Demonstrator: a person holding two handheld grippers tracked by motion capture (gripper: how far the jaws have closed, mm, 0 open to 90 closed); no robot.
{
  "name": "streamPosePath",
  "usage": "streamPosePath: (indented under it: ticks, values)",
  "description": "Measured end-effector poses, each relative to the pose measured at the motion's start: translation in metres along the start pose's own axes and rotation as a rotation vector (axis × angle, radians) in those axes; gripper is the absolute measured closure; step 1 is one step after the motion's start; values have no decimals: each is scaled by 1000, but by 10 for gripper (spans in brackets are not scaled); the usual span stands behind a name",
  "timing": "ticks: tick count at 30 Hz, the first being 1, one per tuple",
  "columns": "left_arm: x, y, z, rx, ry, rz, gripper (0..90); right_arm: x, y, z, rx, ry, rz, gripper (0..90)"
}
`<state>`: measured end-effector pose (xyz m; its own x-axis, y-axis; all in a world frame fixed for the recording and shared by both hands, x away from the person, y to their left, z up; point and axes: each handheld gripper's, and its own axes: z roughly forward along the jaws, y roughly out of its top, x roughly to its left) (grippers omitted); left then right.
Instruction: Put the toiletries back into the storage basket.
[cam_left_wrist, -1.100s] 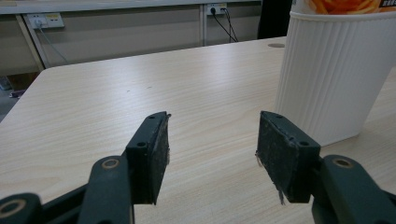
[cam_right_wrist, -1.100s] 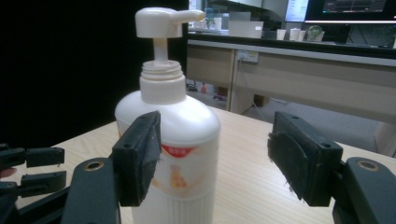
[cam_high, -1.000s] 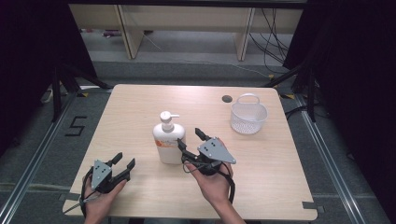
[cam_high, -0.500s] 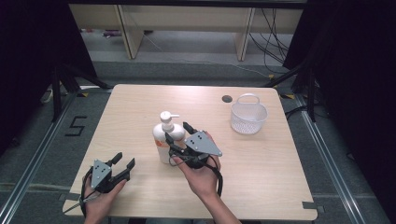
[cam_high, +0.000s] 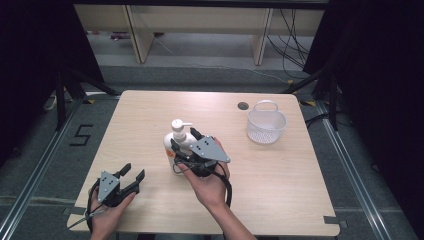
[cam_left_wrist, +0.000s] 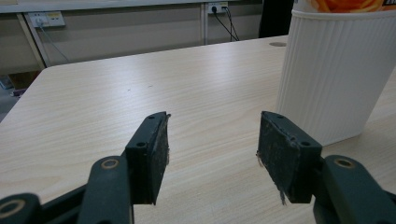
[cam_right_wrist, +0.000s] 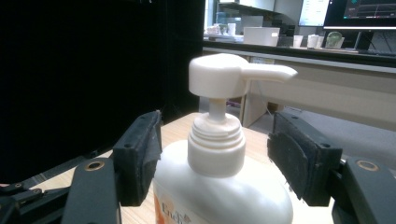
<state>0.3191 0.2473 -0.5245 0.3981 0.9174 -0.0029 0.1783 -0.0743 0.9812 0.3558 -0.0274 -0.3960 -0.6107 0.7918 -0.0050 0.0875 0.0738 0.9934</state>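
While both hands sit at the near edge of the table (cam_high: 150, 115), the contents read as follows. Item one: a white pump bottle (cam_high: 176, 144) of lotion or soap, upright near the table's middle, pump spout turned toward the basket side in the high view. Right gripper (cam_high: 185, 143): jaws spread wide, one on either side of the bottle's shoulder; in the right gripper view the pads (cam_right_wrist: 140, 156) flank the neck with a visible gap on each side, not pressing it. Left gripper (cam_high: 132, 173): jaws parted, nothing between them, resting at the front left of the table, well apart from the bottle; its own view shows the bottle's ribbed white body (cam_left_wrist: 336, 70) ahead and to the right. Item two: a white mesh basket (cam_high: 266, 123) with a handle, near the far right corner, beside a round cable hole (cam_high: 243, 106).
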Motion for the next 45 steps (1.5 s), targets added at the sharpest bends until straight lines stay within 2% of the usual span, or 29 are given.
streamPosePath:
  ticks: [1,2,5,6,7,8,9,10,13,14,19,22,27,28,31,35,36,37,38,43,45]
  values:
    - [0,0,0,1,-2,1,424,0,0,1,-13,-6,-10,349]
    - [-1,1,-1,17,5,2,424,2,1,3,6,-8,7,348]
    - [-1,1,0,16,3,2,424,3,2,4,9,-12,18,348]
    - [-1,1,-1,16,3,3,424,2,5,6,-12,-37,-31,348]
    - [-1,1,-1,15,2,4,424,2,5,6,-12,-37,-31,348]
    - [-1,1,-1,13,0,5,424,5,6,8,-3,-22,4,348]
    - [0,0,0,-3,-8,4,424,6,7,9,6,-25,11,348]
    - [0,0,-1,5,-4,0,423,5,7,10,9,-27,12,348]
    - [0,0,0,-1,-9,4,423,2,7,12,-9,-50,-24,348]
    - [-1,1,-1,15,-2,5,423,4,8,14,17,-47,15,348]
    - [-1,1,-1,15,-2,4,424,5,10,19,10,-59,5,349]
    - [-1,1,0,16,-2,4,423,7,11,22,27,-61,18,355]
    - [-1,1,0,15,-4,4,423,6,13,26,22,-78,0,400]
    - [-2,1,0,16,-5,4,423,9,14,27,48,-73,29,412]
    - [-2,1,0,15,-5,3,423,10,16,28,51,-80,32,430]
    - [-1,1,0,17,-6,3,423,9,19,31,33,-95,5,470]
    - [-1,1,0,17,-6,3,423,11,19,31,43,-81,35,477]
    - [-1,1,0,17,-6,4,423,11,20,30,58,-87,30,485]
    - [-2,1,0,16,-7,2,422,9,20,32,49,-94,-22,500]
    - [-1,1,0,14,-9,0,422,9,21,33,41,-118,-33,542]
    - [-1,1,0,14,-9,-1,422,9,20,33,39,-114,-18,562]
